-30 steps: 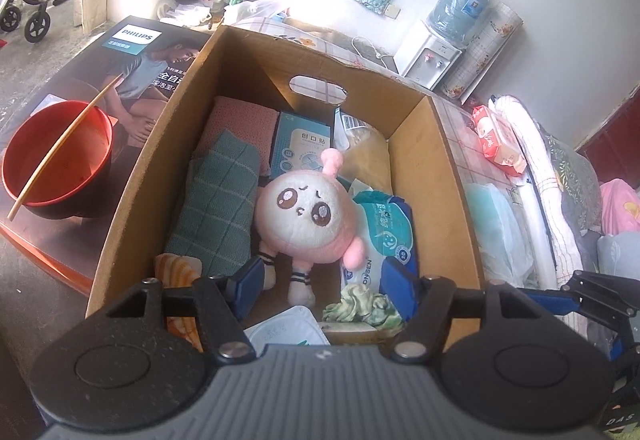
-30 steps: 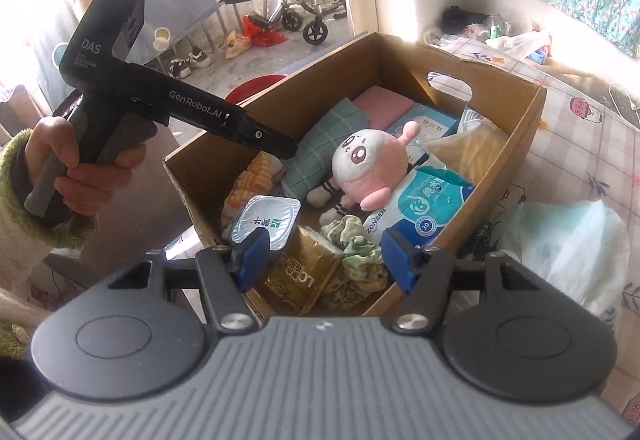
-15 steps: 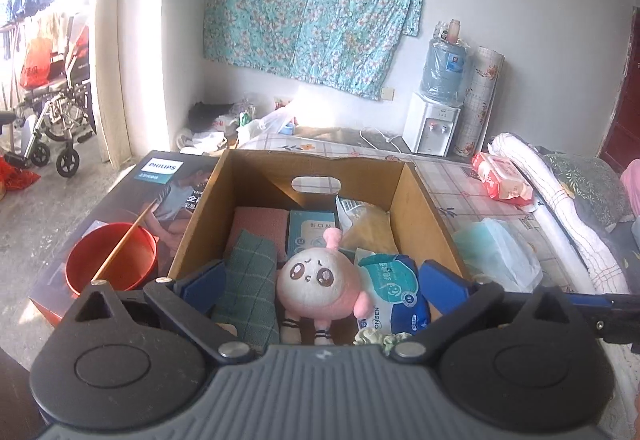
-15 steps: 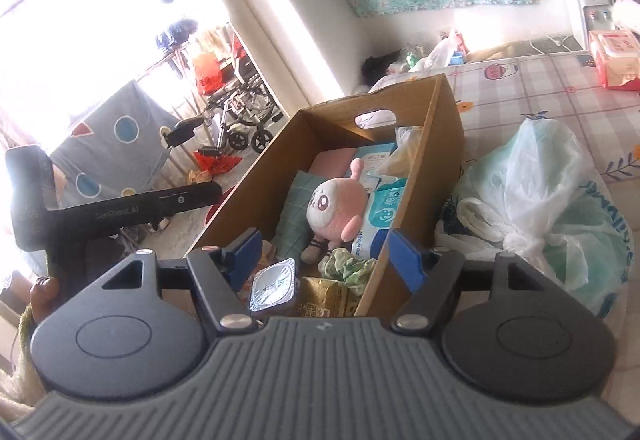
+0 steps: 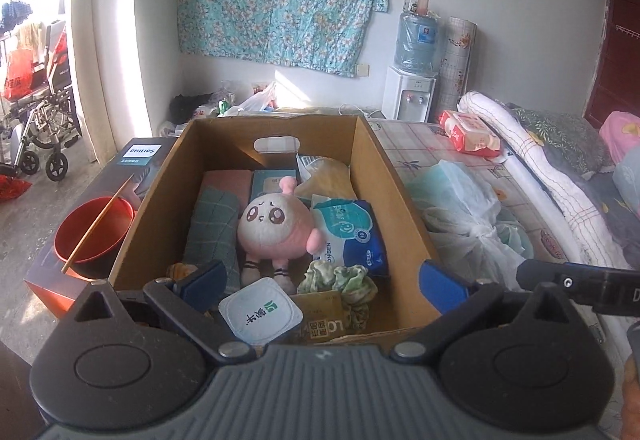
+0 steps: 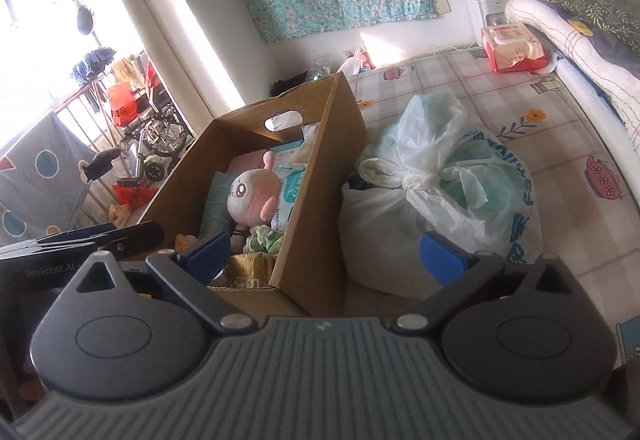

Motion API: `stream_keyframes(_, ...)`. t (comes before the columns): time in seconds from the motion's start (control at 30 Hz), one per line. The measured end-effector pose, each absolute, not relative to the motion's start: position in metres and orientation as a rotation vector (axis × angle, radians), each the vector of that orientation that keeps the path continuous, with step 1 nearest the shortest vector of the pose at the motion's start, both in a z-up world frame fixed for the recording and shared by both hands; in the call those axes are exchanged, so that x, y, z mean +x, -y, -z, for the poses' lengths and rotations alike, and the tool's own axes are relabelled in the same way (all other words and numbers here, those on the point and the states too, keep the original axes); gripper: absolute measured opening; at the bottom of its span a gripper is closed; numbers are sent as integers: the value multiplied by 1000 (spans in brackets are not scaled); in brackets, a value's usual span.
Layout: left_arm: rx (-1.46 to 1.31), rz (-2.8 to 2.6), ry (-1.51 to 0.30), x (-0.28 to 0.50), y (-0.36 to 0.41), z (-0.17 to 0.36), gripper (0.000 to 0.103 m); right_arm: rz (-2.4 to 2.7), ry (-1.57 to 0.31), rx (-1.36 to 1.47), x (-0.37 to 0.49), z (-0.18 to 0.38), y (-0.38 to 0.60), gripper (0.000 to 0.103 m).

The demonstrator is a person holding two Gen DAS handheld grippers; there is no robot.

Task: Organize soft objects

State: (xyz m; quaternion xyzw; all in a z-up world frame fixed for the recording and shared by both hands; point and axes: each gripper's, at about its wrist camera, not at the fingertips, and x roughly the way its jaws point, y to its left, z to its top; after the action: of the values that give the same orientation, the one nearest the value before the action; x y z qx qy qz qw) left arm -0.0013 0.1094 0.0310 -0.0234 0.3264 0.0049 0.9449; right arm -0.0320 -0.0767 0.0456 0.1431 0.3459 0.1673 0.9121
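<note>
An open cardboard box holds a pink plush toy, a green checked cloth, a blue wipes pack, a crumpled green cloth and a sealed white cup. My left gripper hovers wide open over the box's near end, gripping nothing. My right gripper straddles the box's near right corner with its jaws opening and no pad touching anything. The plush also shows in the right wrist view. A knotted white plastic bag lies right of the box.
A red bowl with a stick sits on a dark Philips carton left of the box. A red tissue pack, rolled bedding and a water dispenser lie beyond. A wheelchair stands far left.
Both grippers' jaws have spread much wider. Both views have rolled level and drawn back from the box. The right view has swung right, bringing the plastic bag into the middle.
</note>
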Motion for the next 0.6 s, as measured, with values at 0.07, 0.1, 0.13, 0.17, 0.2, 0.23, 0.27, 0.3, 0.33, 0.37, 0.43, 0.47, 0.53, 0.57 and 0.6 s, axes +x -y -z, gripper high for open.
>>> stream_keyframes(0.07,-51,-50,-663,-6,-108,-29,103,-316,-720,285,-35,-44,78,102)
stream_keyframes(0.1,-51,-68,-662,-8,-108,-28,103,-305,-720,280,-36,-44,78,102)
stream_keyframes(0.13,-50,-80,-661,-9,-107,-28,103,-294,-721,276,-37,-44,78,102)
stream_keyframes(0.17,-47,-95,-660,-11,-107,-27,103,-281,-724,272,-38,-45,80,102)
stream_keyframes(0.2,-41,-109,-661,-12,-106,-27,103,-272,-725,269,-38,-45,80,102)
stream_keyframes(0.23,-30,-125,-660,-14,-105,-27,103,-263,-727,263,-38,-45,79,102)
stream_keyframes(0.27,-15,-139,-659,-15,-104,-27,103,-249,-732,252,-39,-45,79,102)
stream_keyframes(0.3,-2,-147,-661,-16,-103,-26,103,-239,-735,244,-39,-45,77,102)
stream_keyframes(0.33,10,-149,-669,-15,-102,-25,103,-228,-736,233,-40,-45,76,102)
stream_keyframes(0.37,24,-146,-683,-14,-101,-23,103,-222,-738,227,-40,-45,76,102)
stream_keyframes(0.43,41,-133,-713,-13,-100,-19,103,-212,-744,218,-40,-44,74,102)
stream_keyframes(0.47,44,-128,-728,-12,-100,-17,103,-210,-749,216,-40,-44,73,102)
stream_keyframes(0.53,37,-125,-750,-10,-101,-14,103,-215,-760,218,-39,-42,71,102)
stream_keyframes(0.57,31,-123,-764,-9,-101,-12,103,-223,-766,219,-38,-42,70,102)
stream_keyframes(0.6,26,-120,-770,-9,-102,-12,103,-227,-772,219,-38,-41,69,102)
